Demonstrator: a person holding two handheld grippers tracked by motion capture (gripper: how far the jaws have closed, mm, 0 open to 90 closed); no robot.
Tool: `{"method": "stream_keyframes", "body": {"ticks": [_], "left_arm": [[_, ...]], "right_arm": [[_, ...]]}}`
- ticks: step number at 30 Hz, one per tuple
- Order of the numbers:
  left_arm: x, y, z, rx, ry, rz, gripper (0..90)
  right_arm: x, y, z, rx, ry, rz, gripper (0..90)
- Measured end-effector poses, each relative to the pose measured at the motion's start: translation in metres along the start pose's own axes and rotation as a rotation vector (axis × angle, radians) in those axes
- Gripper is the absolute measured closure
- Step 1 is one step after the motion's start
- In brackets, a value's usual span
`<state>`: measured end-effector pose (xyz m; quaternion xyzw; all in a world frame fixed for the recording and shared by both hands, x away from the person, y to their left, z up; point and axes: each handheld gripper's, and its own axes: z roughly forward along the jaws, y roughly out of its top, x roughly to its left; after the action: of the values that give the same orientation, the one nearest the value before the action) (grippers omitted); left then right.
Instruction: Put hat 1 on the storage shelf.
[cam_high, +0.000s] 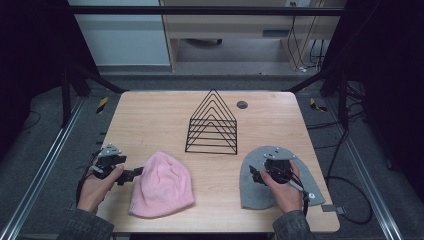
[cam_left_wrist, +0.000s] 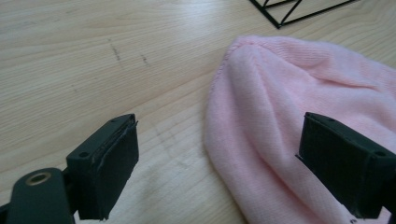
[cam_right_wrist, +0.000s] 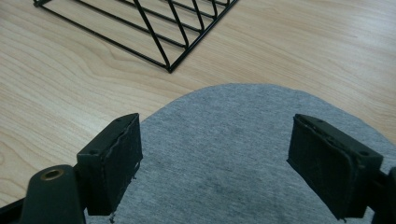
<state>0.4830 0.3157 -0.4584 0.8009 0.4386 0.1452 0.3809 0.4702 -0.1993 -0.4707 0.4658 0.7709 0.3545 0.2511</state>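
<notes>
While both tools gape wide, left tool (cam_high: 134, 174) beside pink beanie (cam_high: 162, 184) lower centre, right tool (cam_high: 255, 174) over grey beanie (cam_high: 260, 187) lower right: shallow pinch risks slipping knit.

Lab-type recording bay: metal frame rails (cam_high: 47, 165), loose floor cables (cam_high: 350, 190), hazard tape (cam_high: 102, 104).

One wooden table (cam_high: 150, 120) carrying two knitted hats, one pink hat (cam_high: 162, 185) and one grey hat (cam_high: 252, 192), one black wire rack (cam_high: 212, 122) of six nested triangular frames, and two hand-held grippers, left gripper (cam_high: 134, 174) and right gripper (cam_high: 255, 173).
</notes>
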Motion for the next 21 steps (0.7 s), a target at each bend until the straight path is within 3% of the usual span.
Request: {"method": "stream_keyframes", "body": {"ticks": [3,9,11,13,18,21], "left_arm": [[-0.005,0.002,-0.001,0.009,-0.024,0.005,11.4],[-0.020,0.030,0.001,-0.002,-0.052,0.090,12.4],[-0.021,0.039,0.006,0.017,-0.077,0.103,12.0],[-0.022,0.049,0.011,0.044,-0.070,0.137,12.0],[-0.017,0.062,0.024,0.073,-0.106,0.126,14.2],[-0.013,0.061,0.032,0.105,-0.093,0.133,18.8]], "right_arm": [[0.001,-0.001,0.001,0.007,0.003,0.003,17.4],[-0.002,-0.002,0.002,0.006,0.008,-0.001,17.4],[-0.003,-0.003,0.002,0.010,0.004,0.008,17.4],[-0.002,-0.002,0.000,0.002,0.001,0.021,17.3],[-0.001,-0.001,-0.001,0.004,-0.011,0.022,16.7],[-0.001,-0.001,0.000,0.012,-0.016,0.025,16.5]]}}
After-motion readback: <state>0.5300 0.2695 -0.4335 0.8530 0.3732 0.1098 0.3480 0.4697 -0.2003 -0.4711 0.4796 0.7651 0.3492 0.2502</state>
